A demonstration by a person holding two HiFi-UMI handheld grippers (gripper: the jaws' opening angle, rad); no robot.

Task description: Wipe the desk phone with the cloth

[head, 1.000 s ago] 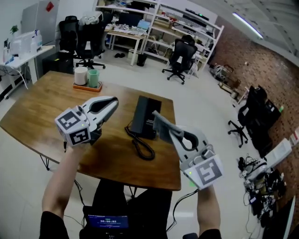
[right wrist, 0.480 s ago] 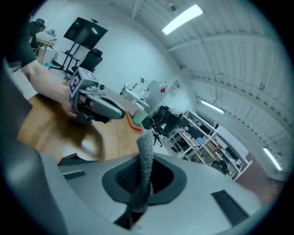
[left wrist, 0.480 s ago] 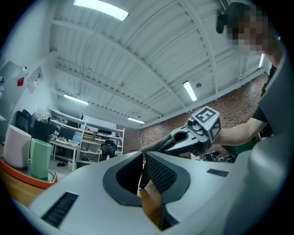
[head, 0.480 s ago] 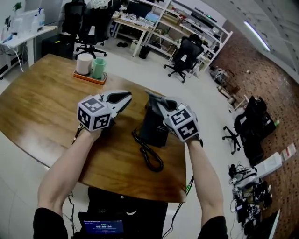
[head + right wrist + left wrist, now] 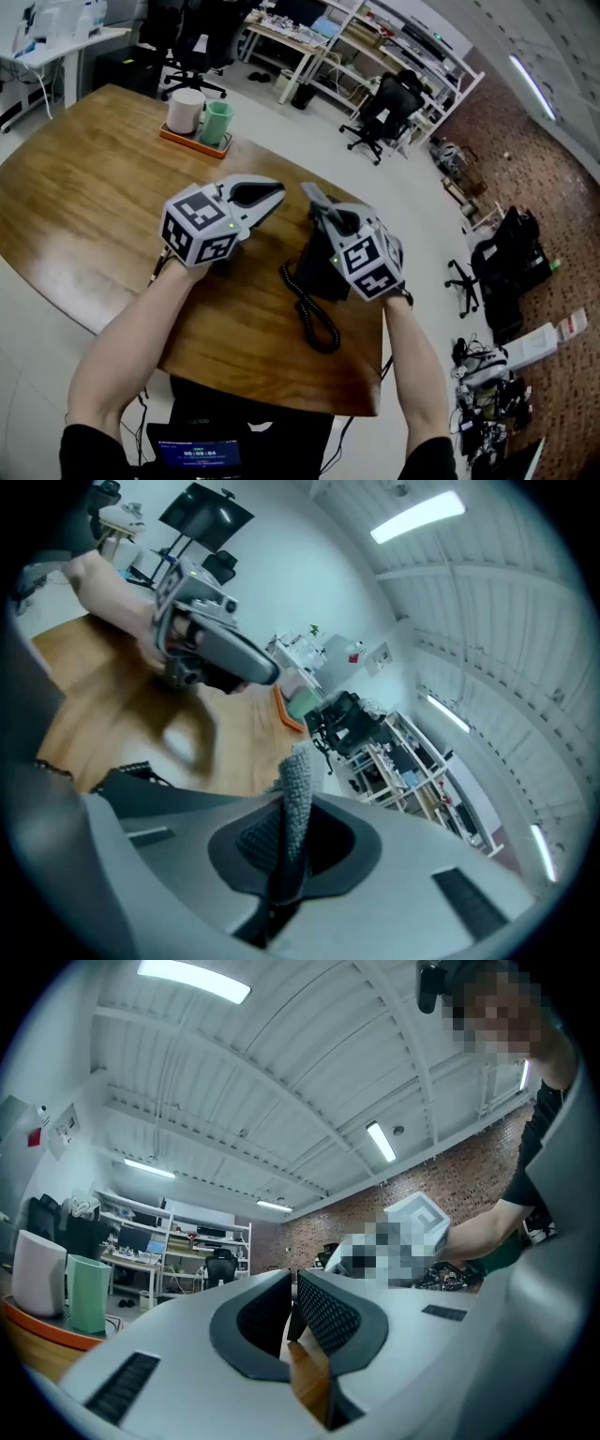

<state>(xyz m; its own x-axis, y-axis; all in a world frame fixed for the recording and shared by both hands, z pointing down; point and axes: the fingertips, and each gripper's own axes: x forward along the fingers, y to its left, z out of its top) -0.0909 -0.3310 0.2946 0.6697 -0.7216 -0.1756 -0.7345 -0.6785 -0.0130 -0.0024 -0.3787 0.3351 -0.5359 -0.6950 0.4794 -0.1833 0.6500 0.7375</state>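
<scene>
Right gripper [image 5: 319, 204] has swung in from the table [image 5: 94, 206] edge and now hangs over the desk phone [image 5: 324, 272], jaws clamped on the grey cloth [image 5: 294, 794]. Left gripper [image 5: 276, 194] sits just beside it, jaws pinched together on nothing. Phone's near the table's right edge.

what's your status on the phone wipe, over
Left hand-held gripper shut, empty. Right hand-held gripper shut on cloth, over desk phone. Contact unclear; no obstruction seen.

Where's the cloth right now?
The cloth is pinched in the right gripper, over the desk phone near the right edge of the table in the head view.
</scene>
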